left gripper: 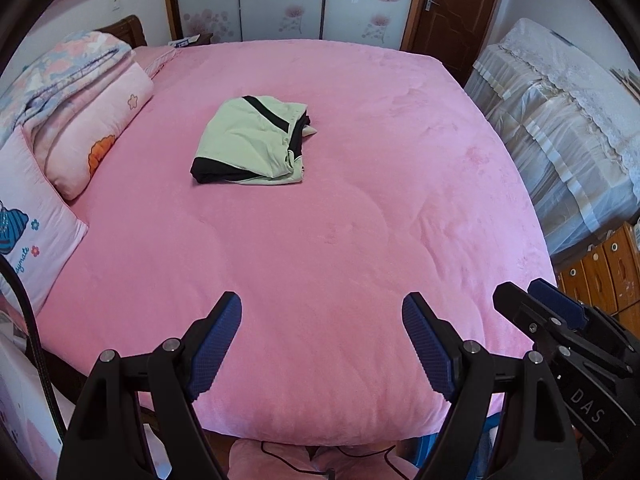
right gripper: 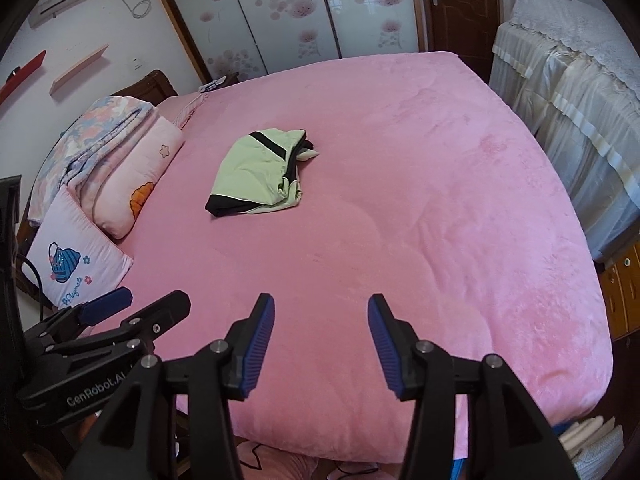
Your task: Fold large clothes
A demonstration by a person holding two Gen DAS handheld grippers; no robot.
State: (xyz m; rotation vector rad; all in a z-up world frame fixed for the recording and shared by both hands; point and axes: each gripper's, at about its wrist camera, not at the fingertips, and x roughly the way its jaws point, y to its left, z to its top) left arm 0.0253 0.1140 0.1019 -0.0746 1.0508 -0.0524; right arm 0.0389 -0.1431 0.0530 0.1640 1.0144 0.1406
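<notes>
Pink plush covers the bed (left gripper: 360, 208), which fills both views. Pillows (left gripper: 92, 136) are stacked along its left side. Mid-bed, toward the far half and well apart from both tools, lies the garment (left gripper: 250, 142) — pale green with black bands, already a compact bundle, one edge ragged at the right. Left tool (left gripper: 322, 342) and right tool (right gripper: 321, 344) hover over the near edge, each spread wide and empty. If another fold is wanted, I'd judge it best to pinch two matching corners, lift evenly, and lay the cloth flat — tucking in that stray flap.
</notes>
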